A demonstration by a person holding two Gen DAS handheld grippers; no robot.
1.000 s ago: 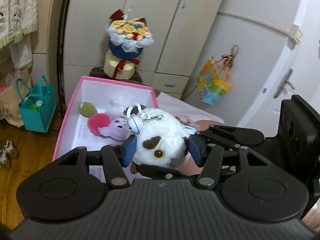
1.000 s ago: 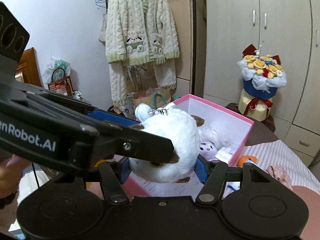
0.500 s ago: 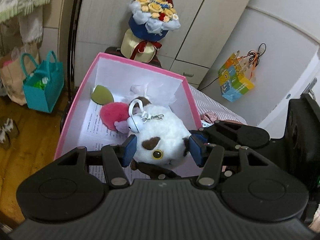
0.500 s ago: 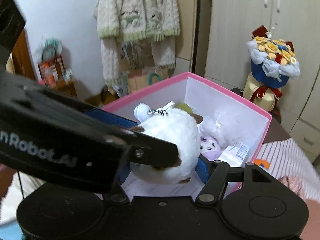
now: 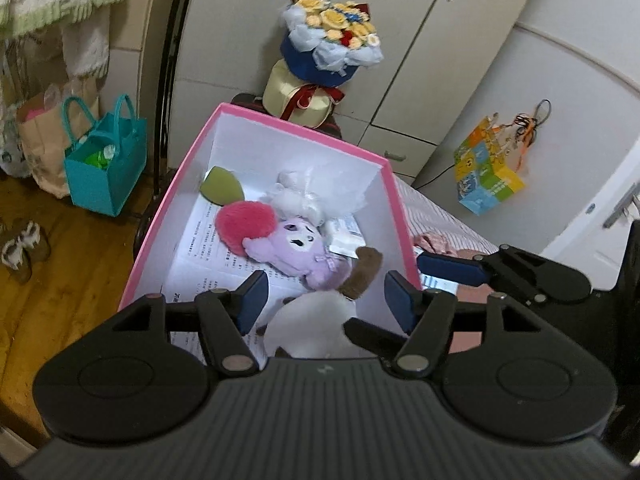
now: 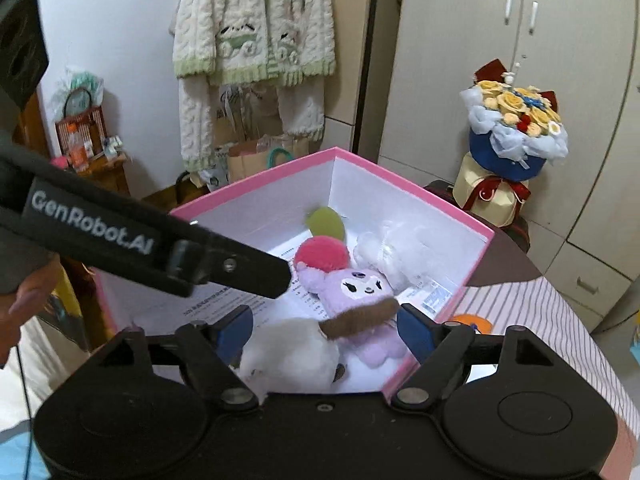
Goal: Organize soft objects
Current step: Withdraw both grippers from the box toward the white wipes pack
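Observation:
A white plush with brown patches (image 5: 308, 320) (image 6: 292, 354) lies blurred at the near end of the pink box (image 5: 304, 132) (image 6: 256, 184), below both grippers. My left gripper (image 5: 326, 300) is open, its jaws apart on either side of the plush. My right gripper (image 6: 326, 330) is open too, above the same plush. A purple plush (image 5: 296, 252) (image 6: 356, 296) with a red pom-pom (image 5: 246, 226) (image 6: 322, 252), a green piece (image 5: 222, 192) and a white fluffy toy (image 5: 296, 200) (image 6: 400, 248) lie deeper in the box.
A flower bouquet (image 5: 332, 48) (image 6: 516, 136) stands behind the box. A teal bag (image 5: 106, 160) sits on the wooden floor at the left. A striped bedsheet (image 6: 552, 320) lies to the right. A knitted cardigan (image 6: 252, 40) hangs on the wall.
Both grippers were shut on the white plush over the box. They have opened and the plush has dropped into the box's near end.

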